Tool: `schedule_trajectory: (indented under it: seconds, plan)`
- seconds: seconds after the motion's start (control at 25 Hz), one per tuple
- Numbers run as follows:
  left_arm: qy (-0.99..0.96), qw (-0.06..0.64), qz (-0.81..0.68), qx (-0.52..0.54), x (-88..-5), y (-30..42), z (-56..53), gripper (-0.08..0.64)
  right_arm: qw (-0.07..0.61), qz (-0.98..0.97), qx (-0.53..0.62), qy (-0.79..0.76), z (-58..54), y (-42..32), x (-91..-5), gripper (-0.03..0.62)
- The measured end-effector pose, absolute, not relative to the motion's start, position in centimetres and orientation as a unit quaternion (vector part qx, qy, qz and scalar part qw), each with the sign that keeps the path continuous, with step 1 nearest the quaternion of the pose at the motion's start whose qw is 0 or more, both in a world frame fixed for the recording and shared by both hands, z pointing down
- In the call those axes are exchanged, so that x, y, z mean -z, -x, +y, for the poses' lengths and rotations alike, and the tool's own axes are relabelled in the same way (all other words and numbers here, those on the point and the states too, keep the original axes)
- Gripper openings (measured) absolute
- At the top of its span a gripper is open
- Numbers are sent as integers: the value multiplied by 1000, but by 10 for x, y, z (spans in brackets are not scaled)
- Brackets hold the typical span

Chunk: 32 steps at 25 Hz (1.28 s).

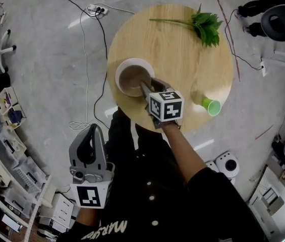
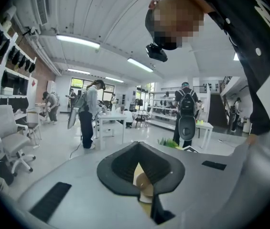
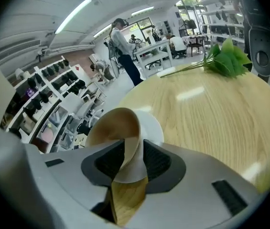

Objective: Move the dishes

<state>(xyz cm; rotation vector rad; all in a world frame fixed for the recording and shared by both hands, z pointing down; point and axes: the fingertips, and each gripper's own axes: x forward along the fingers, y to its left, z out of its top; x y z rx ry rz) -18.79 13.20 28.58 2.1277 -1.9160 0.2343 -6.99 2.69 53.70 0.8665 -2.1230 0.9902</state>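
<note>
A tan bowl (image 1: 132, 78) with a white outside sits at the left side of the round wooden table (image 1: 182, 59). My right gripper (image 1: 145, 88) is shut on the bowl's near rim. In the right gripper view the rim (image 3: 127, 137) is pinched between the pads, the bowl tilts up, and a white plate (image 3: 153, 127) shows just behind it. My left gripper (image 1: 94, 129) hangs off the table near my body, its jaws together and holding nothing. The left gripper view looks across the room; its jaws (image 2: 142, 182) leave only a thin slit.
A green cup (image 1: 212, 106) lies on its side near the table's right front edge. A leafy green sprig (image 1: 203, 25) rests at the far right. Cables and a power strip (image 1: 96, 8) lie on the floor to the left, shelves stand further left, and a person's shoes (image 1: 255, 6) are at top right.
</note>
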Motion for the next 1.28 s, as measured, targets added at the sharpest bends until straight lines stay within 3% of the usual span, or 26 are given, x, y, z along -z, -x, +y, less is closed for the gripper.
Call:
schedule_trajectory:
  seconds: [0.32, 0.68, 1.28]
  plan:
    - [-744, 137, -648, -90, -290, 184, 126, 11, 331, -783, -388, -357, 20, 65, -544, 9]
    - [-770, 117, -620, -90, -276, 160, 111, 11, 330, -811, -335, -349, 18, 43, -504, 8]
    - [-837, 92, -531, -99, -259, 77, 93, 11, 324, -687, -407, -507, 81, -163, -510, 8]
